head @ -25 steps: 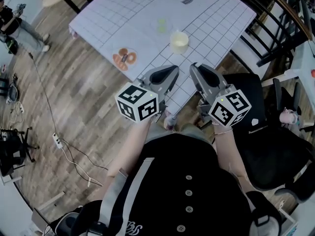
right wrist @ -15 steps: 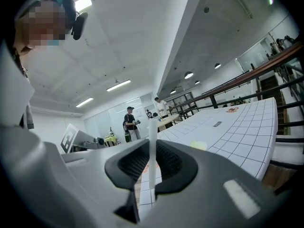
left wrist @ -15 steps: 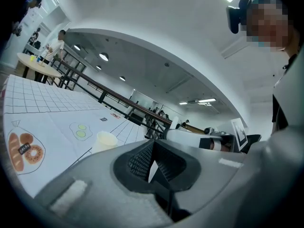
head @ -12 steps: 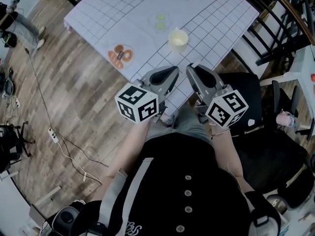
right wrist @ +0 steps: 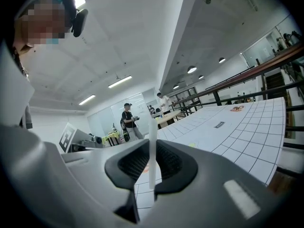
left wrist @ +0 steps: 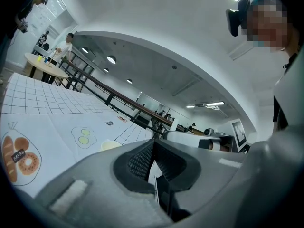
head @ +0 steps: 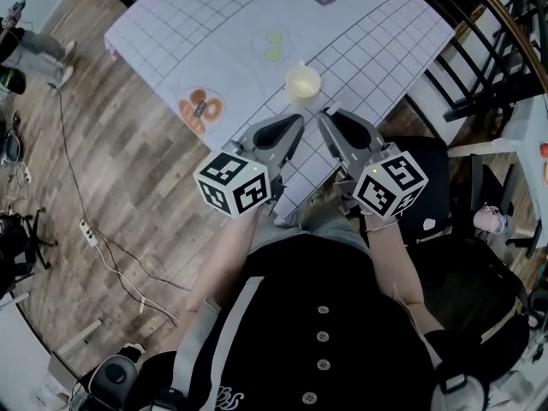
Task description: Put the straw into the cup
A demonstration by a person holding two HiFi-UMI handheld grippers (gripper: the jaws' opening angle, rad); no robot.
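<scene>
Both grippers have edged up the frame since a second ago, and the gap between their tips and the cup [head: 302,82] is narrower in the head view. The cloth print has also shifted down and to the left in the frame.

Right gripper [right wrist: 152,145]: jaws nearly together, clamped on the straw [right wrist: 152,127]. The straw is thin and white and stands upright between the pads, with its top above the jaw tips and its lower end showing below them.

Left gripper [left wrist: 152,144]: jaws together with the ribbed pads meeting. I see nothing held between them.

Head view: the two grippers sit side by side at frame centre over the near edge of the table [head: 377,32]. Their tips angle toward each other just below the cup, and neither touches it. The cup is pale yellow and upright on the grid-pattern cloth, at upper centre of the frame. A doughnut print [head: 199,107] lies to its lower left and a print of two green circles [head: 271,46] just above it.

The straw is not in the cup yet.
</scene>
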